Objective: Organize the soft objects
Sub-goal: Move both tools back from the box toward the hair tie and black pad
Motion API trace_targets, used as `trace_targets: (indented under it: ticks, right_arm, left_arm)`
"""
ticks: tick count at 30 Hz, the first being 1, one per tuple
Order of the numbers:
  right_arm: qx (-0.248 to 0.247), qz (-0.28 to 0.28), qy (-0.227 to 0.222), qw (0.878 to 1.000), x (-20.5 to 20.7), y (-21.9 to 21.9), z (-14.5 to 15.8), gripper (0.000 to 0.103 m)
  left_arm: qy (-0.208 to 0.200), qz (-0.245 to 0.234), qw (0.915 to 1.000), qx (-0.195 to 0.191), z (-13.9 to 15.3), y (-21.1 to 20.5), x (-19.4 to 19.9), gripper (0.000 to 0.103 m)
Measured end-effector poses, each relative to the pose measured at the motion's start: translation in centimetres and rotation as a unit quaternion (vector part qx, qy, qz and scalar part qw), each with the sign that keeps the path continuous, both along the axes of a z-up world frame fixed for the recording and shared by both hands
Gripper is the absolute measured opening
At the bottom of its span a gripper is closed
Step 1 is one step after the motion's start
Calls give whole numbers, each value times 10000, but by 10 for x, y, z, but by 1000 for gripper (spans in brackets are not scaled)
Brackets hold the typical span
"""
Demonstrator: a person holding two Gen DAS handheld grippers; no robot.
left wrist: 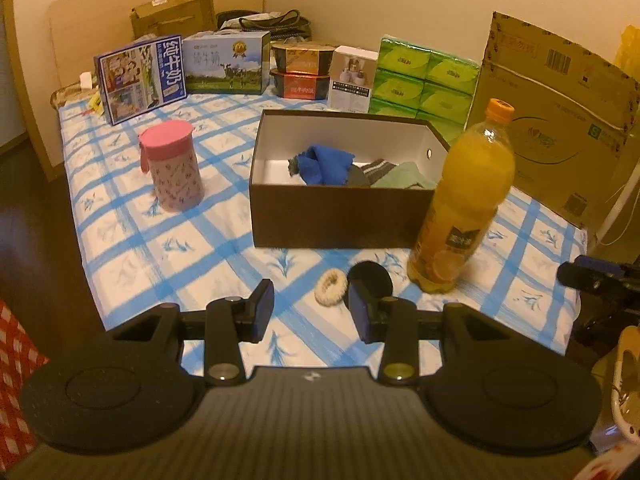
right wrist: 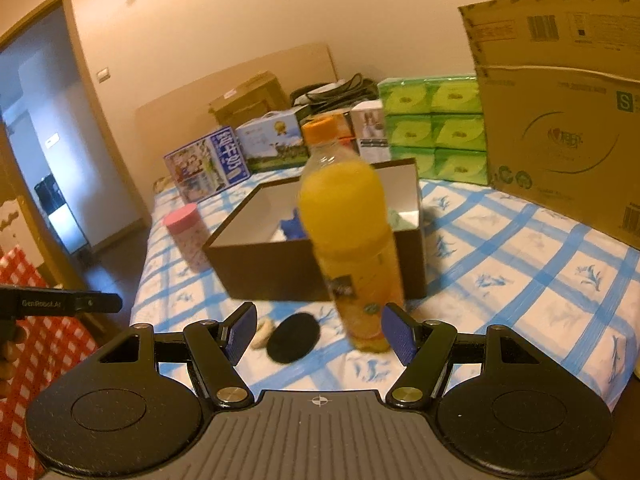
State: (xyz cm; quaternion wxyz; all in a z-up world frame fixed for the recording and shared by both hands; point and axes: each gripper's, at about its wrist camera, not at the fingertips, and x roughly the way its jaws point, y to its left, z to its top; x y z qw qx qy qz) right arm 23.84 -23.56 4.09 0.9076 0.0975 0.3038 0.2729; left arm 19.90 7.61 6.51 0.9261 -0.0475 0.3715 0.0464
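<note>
A brown open box stands mid-bed and holds a blue cloth, a striped sock and a green cloth. A cream fuzzy hair tie and a round black pad lie on the checked sheet in front of the box. My left gripper is open and empty, just short of the hair tie. My right gripper is open and empty, with the black pad and hair tie between its fingers' line of view. The box also shows in the right wrist view.
An orange juice bottle stands right of the box's front corner, close to the right gripper. A pink-lidded cup stands left of the box. Milk cartons, green tissue packs and a big cardboard box line the back.
</note>
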Motion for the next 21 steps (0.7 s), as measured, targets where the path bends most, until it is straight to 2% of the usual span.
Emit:
trace_targets:
  ticks: [6, 11, 21]
  right_arm:
    - [-89, 212, 190, 9996, -19, 9, -6, 69]
    - [-243, 304, 290, 9988, -33, 11, -12, 69]
    - [-463, 268, 212, 9983, -48, 25, -19, 69]
  left_arm:
    - [93, 158, 9998, -48, -4, -14, -24, 38]
    - [156, 256, 9995, 59, -9, -26, -42, 39]
    - [319, 193, 9993, 9, -23, -30, -57, 40]
